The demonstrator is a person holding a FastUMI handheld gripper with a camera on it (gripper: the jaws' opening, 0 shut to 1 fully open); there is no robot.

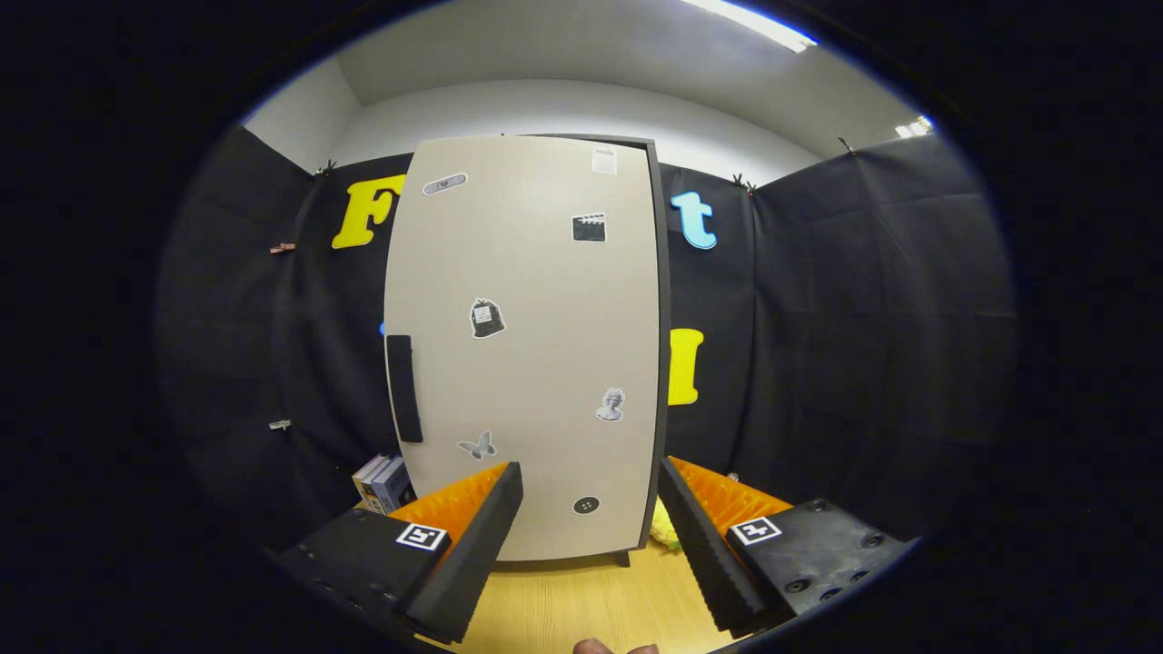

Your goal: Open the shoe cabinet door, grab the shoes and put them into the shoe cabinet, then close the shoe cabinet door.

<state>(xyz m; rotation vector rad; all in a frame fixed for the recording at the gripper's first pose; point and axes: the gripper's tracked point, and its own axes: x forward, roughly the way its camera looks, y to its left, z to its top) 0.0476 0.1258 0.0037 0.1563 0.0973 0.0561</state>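
Note:
The shoe cabinet [527, 345] stands upright on the wooden table [581, 599], just beyond my fingers. Its beige door carries several small stickers and is shut, with a black handle [404, 388] on its left edge. My gripper [591, 490] is open with nothing between its fingers. The left finger [482, 536] and right finger [700, 545] frame the door's lower part. A bit of something yellow [666, 531] peeks out by the cabinet's lower right corner, partly hidden by the right finger.
A few books [383, 481] stand left of the cabinet's base. Black cloth walls close in the booth behind and on both sides. A fingertip of a person's hand [613, 647] shows just below the fingers.

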